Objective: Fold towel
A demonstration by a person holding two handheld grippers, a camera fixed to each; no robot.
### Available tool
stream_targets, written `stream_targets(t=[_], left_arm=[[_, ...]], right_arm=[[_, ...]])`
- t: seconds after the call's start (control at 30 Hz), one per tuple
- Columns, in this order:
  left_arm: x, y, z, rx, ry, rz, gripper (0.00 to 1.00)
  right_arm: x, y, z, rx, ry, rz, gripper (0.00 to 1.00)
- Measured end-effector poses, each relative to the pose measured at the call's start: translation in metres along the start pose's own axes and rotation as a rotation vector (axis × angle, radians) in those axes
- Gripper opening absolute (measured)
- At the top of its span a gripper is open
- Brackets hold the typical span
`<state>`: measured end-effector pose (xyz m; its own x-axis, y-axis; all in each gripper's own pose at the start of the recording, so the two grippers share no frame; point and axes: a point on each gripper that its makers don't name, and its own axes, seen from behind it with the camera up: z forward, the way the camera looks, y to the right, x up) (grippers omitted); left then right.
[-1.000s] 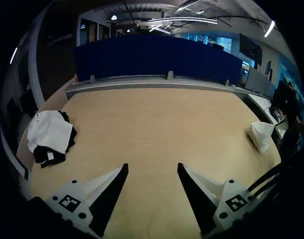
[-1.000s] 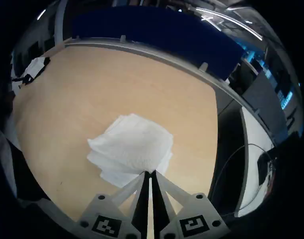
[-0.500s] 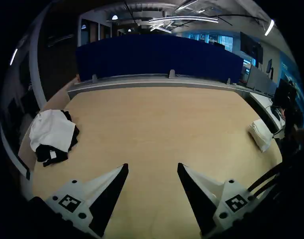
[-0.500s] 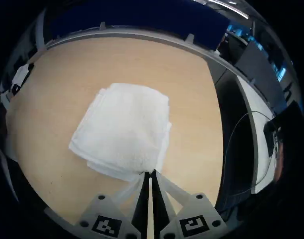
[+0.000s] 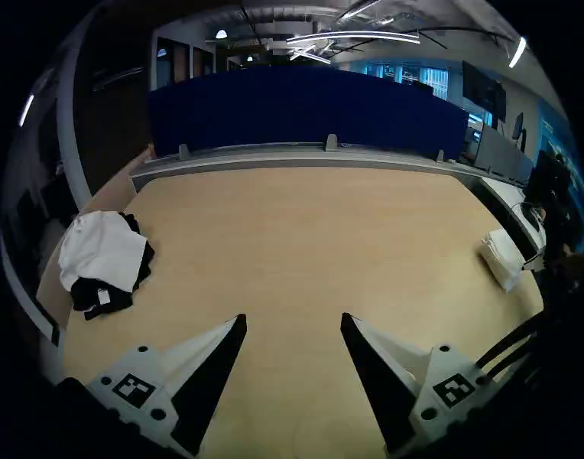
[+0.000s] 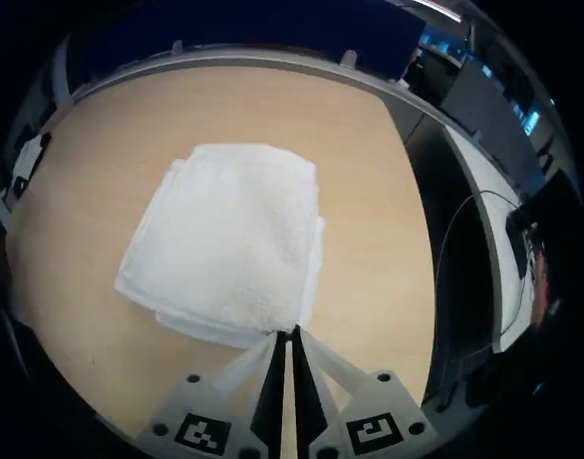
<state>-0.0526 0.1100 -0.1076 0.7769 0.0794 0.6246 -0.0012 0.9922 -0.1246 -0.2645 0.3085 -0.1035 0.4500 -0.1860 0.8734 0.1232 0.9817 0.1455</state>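
A white folded towel (image 6: 231, 237) lies flat on the light wooden table (image 6: 368, 229), near its right edge. My right gripper (image 6: 288, 333) is shut, its fingertips pinching the towel's near corner. In the left gripper view the same towel (image 5: 504, 258) is a small white stack at the far right of the table (image 5: 307, 229). My left gripper (image 5: 292, 325) hovers open over bare tabletop, far from the towel, with nothing between its fingers.
A heap of white and black cloth (image 5: 101, 260) sits at the table's left edge, also visible far off as the cloth heap (image 6: 28, 161). A blue partition (image 5: 307, 107) runs along the back. Beyond the right edge lie a dark gap and a cable (image 6: 460, 252).
The right gripper has lowered with the towel, which now lies spread flat on the table and looks larger and closer. The left gripper has barely moved.
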Motion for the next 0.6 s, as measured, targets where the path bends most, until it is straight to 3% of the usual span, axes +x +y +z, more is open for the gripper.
stream_targets(t=[0.13,0.3,0.6], left_arm=[[0.001,0.0,0.0,-0.002,0.003,-0.004,0.91],[0.002,0.0,0.001,-0.005,0.004,-0.005,0.91],[0.002,-0.001,0.0,-0.015,0.011,-0.007,0.91]], right_arm=[[-0.001,0.002,-0.004,-0.021,0.024,0.029,0.27],[-0.002,0.005,-0.011,-0.05,0.051,0.053,0.57],[0.003,0.005,-0.019,-0.095,0.091,0.065,0.83]])
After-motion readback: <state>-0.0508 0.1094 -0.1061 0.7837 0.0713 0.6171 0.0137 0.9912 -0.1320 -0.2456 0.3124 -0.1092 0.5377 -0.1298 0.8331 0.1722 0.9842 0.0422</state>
